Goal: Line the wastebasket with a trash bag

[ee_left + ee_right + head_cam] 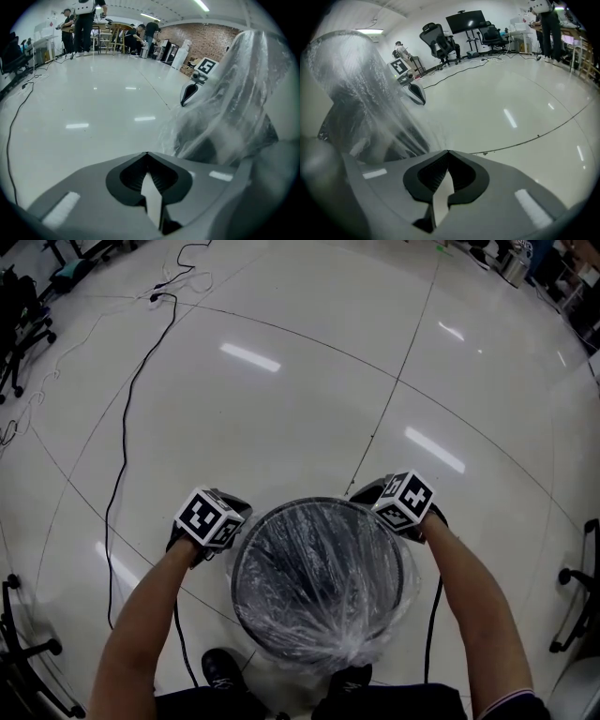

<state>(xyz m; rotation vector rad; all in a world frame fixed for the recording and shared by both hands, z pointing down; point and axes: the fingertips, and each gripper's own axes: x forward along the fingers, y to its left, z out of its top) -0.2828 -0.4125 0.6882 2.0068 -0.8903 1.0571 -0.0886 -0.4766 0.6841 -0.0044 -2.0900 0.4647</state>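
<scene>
Flanking the wastebasket [319, 503] at lower centre with left gripper [146, 153] and right gripper [448, 151] both closed, empty; clear trash bag [328, 592] inserted, rim overhang apparently left to tidy.

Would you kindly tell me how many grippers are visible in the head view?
2. The left gripper is beside the wastebasket's left rim, and the right gripper is beside its right rim. Both have their fingers shut. None appears hidden.

Glossy white floor [309, 381], brick wall [206, 37], office chairs [440, 44].
</scene>
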